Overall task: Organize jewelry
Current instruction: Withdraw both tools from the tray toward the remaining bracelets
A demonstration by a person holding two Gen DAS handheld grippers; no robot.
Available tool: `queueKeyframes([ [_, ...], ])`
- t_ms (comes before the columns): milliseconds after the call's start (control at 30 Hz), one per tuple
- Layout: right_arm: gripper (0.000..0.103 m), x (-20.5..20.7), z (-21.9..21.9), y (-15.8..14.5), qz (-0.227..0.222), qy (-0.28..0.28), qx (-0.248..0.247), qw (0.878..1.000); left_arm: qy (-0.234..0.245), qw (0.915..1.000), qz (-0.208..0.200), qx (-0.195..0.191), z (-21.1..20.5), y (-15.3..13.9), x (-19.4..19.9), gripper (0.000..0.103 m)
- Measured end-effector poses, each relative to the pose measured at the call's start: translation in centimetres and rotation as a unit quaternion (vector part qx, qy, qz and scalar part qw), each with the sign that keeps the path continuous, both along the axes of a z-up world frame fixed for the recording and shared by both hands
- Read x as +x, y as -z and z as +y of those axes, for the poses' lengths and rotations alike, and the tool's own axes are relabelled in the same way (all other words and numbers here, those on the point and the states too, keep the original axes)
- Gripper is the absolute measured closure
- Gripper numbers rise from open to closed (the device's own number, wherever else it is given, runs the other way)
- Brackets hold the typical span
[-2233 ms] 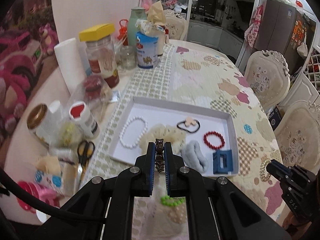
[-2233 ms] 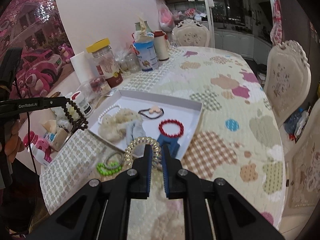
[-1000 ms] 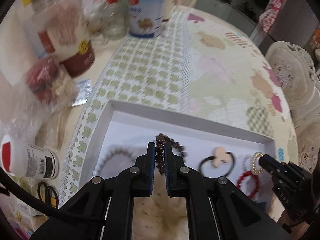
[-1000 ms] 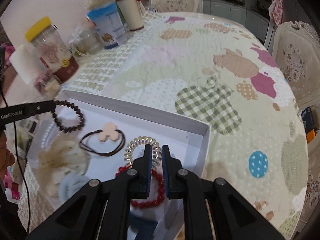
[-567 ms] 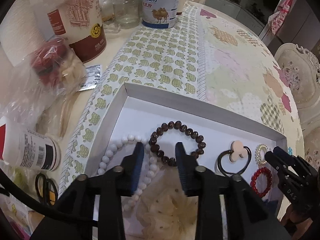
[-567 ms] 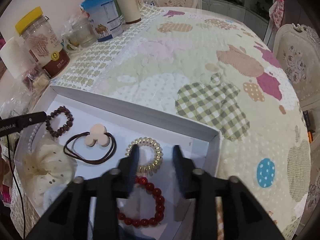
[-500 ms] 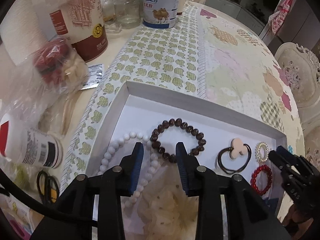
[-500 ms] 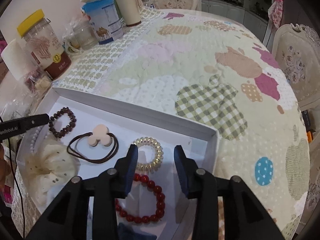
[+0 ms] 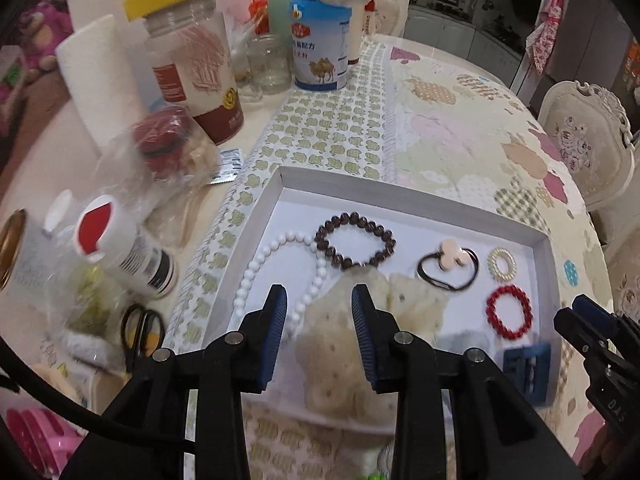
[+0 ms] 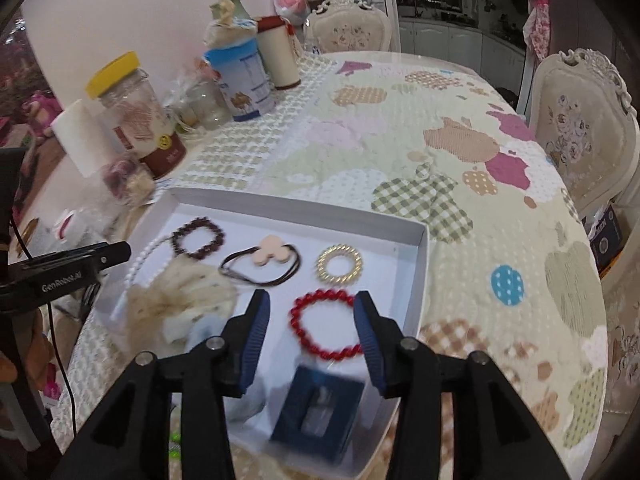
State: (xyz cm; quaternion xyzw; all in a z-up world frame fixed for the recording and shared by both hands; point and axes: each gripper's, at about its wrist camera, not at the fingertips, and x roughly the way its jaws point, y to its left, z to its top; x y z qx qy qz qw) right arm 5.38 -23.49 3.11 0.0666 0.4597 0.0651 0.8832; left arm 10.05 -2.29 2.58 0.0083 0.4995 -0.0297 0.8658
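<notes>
Left wrist view: the left hand-held gripper (image 9: 319, 306) hangs above the near edge of a white tray (image 9: 404, 197) on the desk (image 9: 452, 136), its jaws apart with nothing between them. In the tray a dark brown bead bracelet (image 9: 354, 241) lies just beside a white bead bracelet (image 9: 280, 270), with a cream scrunchie (image 9: 348, 336) below them; further right are a dark hair tie (image 9: 448, 266) with a pale pink charm, a gold coil ring (image 9: 502, 265), a red bead bracelet (image 9: 509, 312) and a blue box (image 9: 526, 364). Behind the tray stands a blue-and-white can (image 9: 320, 46) printed with a camel and Chinese characters too blurred to read, beside a yellow-lidded jar (image 9: 188, 52) with a red label. The right hand-held gripper (image 9: 588, 320) shows at the right edge, and the letters "DAS" can be read on its body. Right wrist view: the right hand-held gripper (image 10: 311, 312) is over the tray's (image 10: 424, 248) right end, its jaws opening, empty, and framing the red bead bracelet (image 10: 326, 325) that lies flat below. The gold coil ring (image 10: 340, 269) lies just behind it, the hair tie (image 10: 260, 266) and brown bracelet (image 10: 198, 237) to the left, and the blue box (image 10: 318, 416) nearest the camera. The left hand-held gripper (image 10: 116, 254) reaches in from the left, and "GenRobot.AI" is printed on its side.
</notes>
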Motion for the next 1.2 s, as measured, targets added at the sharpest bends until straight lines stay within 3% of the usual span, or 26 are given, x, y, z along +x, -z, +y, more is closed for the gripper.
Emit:
queueKeyframes([
  [767, 0.051, -12.6, 1.6, -4.8, -0.044, -0.031, 0.008, 0.999, -0.019, 0.9987, -0.046, 0.010, -0.4, -3.7, -13.8, 0.070],
  [1000, 0.051, -15.3, 1.3, -5.6, -0.052, -0.045, 0.001, 0.998, -0.046, 0.9979, -0.042, -0.016, 1.5, -4.4, -15.9, 0.070],
  [1200, 0.051, -16.6, 1.0, -4.6, -0.035, -0.049, 0.010, 0.998, -0.057, 0.9979, -0.016, -0.025, 2.4, -2.7, -17.0, 0.070],
])
